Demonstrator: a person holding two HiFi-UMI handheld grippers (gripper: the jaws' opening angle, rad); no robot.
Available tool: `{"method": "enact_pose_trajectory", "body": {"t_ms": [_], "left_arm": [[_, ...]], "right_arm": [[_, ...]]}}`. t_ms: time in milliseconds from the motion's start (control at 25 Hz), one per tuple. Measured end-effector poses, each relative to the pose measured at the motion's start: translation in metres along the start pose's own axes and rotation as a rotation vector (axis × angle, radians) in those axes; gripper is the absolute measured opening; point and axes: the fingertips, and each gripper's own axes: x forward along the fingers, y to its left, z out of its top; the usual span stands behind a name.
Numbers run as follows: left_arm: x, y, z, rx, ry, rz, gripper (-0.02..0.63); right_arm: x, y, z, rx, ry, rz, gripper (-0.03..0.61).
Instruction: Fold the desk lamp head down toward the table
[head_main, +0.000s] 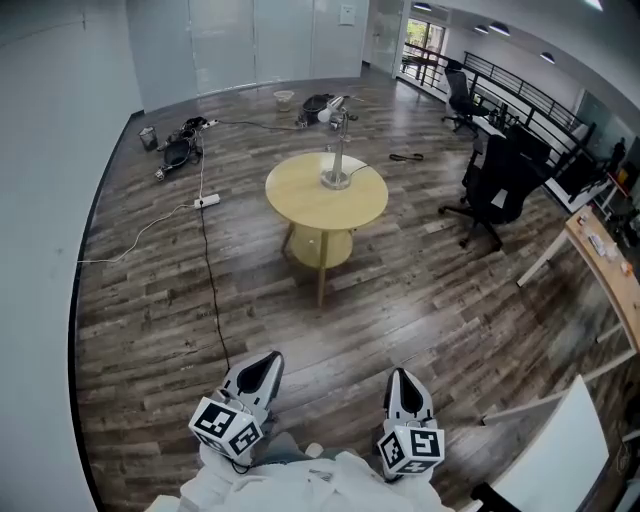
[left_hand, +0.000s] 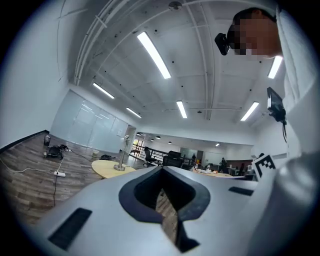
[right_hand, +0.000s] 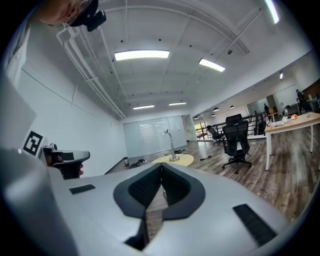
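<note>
Closest in, the left hand-held gripper (head_main: 262, 368) and the right hand-held gripper (head_main: 400, 380) are both clenched on nothing. Open wooden floor (head_main: 330, 330) lies ahead, with a black cable (head_main: 210, 285) crossing its left side. Farther off, the desk lamp (head_main: 338, 150) stands upright on the round surface (head_main: 300, 215), with an office chair (head_main: 495, 190) to its right.

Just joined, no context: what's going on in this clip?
A person stands some way back from the round table, holding a left hand-held gripper and a right hand-held gripper close to the body. Both have their jaws together and hold nothing. The desk lamp stands on the table with its neck upright; folding it down has not yet begun.
</note>
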Motion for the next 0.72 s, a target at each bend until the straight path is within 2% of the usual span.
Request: {"method": "enact_pose_trajectory", "body": {"t_ms": [200, 320, 720], "left_arm": [[0.016, -0.012, -0.008, -0.007, -0.009, -0.023, 0.002], [0.022, -0.015, -0.008, -0.022, 0.014, -0.014, 0.002], [0.045, -0.001, -0.012, -0.027, 0.013, -0.023, 0.002]], "right_arm": [[0.003, -0.023, -0.008, 0.031, 0.016, -0.018, 0.012], [0.008, -0.024, -0.013, 0.044, 0.038, -0.004, 0.012], [0.032, -0.034, -0.013, 0.05, 0.049, -0.004, 0.012]]}}
